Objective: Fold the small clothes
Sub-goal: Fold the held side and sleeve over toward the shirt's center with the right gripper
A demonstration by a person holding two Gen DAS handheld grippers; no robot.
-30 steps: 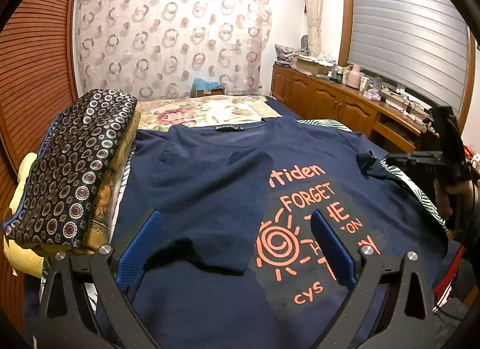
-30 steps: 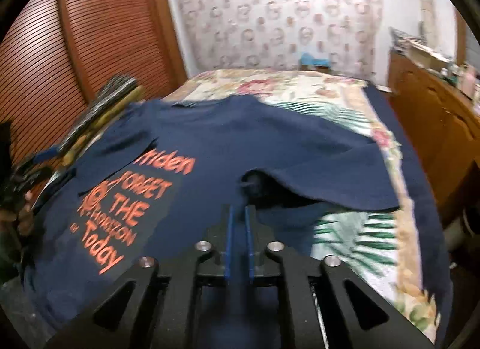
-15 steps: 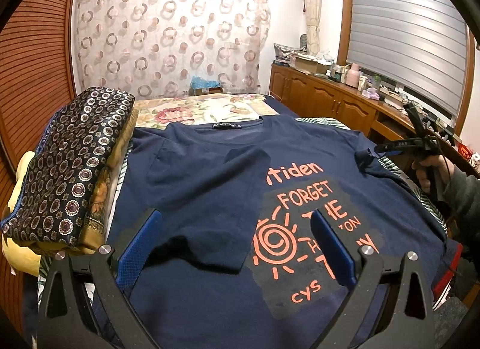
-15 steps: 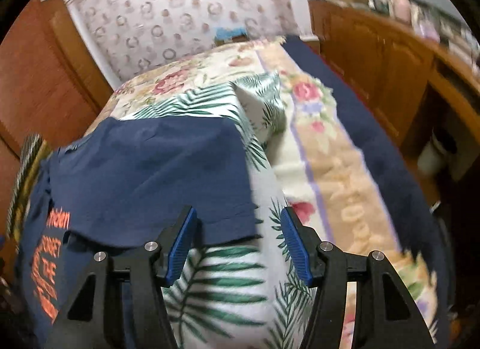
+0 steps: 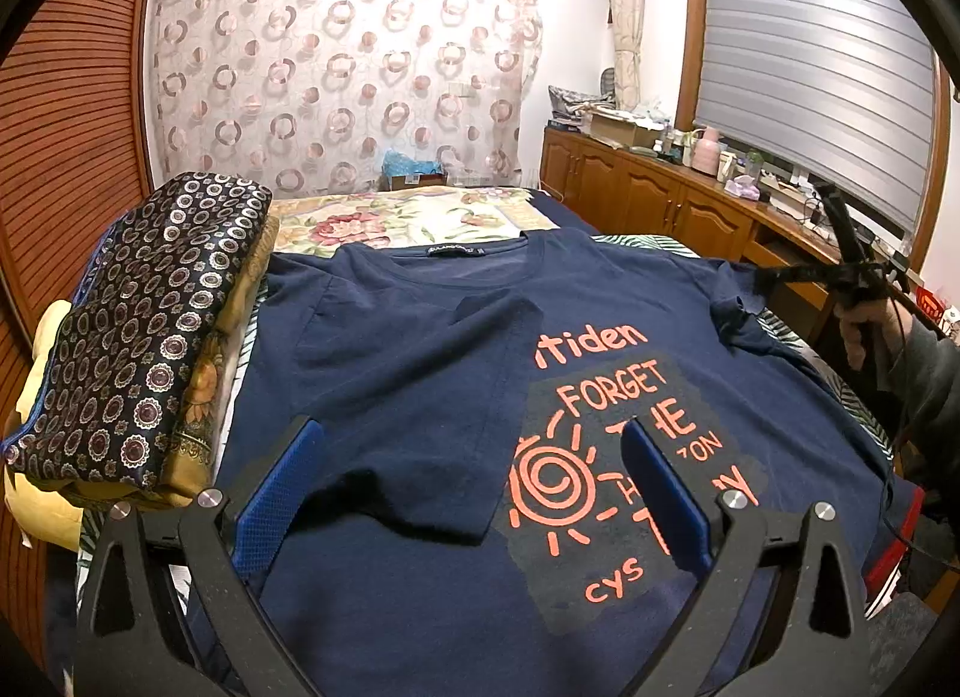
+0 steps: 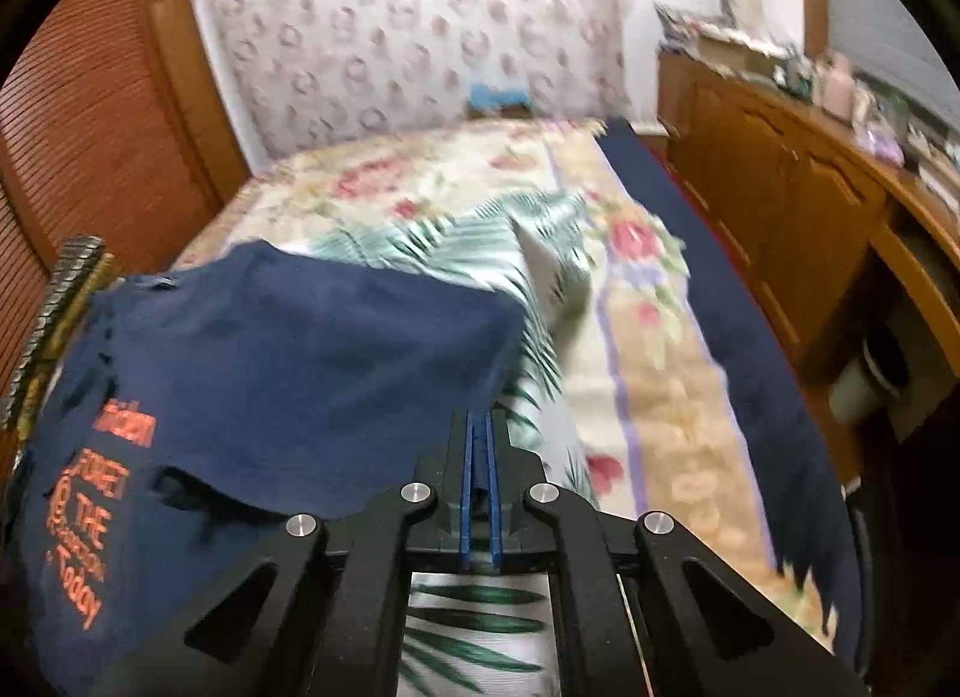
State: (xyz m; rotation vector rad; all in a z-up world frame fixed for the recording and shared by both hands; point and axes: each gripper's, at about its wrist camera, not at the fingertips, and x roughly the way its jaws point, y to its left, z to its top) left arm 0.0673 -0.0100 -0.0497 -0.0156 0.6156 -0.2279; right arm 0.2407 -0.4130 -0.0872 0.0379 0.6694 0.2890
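Observation:
A navy T-shirt (image 5: 432,361) with orange print lies flat on the bed, its left sleeve folded in over the chest. My left gripper (image 5: 474,475) hovers open and empty over the shirt's lower front. My right gripper (image 6: 478,427) is shut at the hem of the right sleeve (image 6: 336,349); the blue pads meet at the cloth's edge, and the sleeve is raised off the leaf-print sheet. In the left wrist view the right gripper (image 5: 762,277) shows at the shirt's right sleeve.
A stack of folded patterned cloths (image 5: 138,331) sits at the bed's left edge. A floral bedspread (image 6: 654,397) covers the bed beyond the shirt. Wooden cabinets (image 5: 648,199) with clutter run along the right wall. A slatted wooden door (image 5: 72,121) is on the left.
My right gripper opened off the sleeve, moved to its hem edge and shut again there. My left gripper stayed open over the shirt, nearly still.

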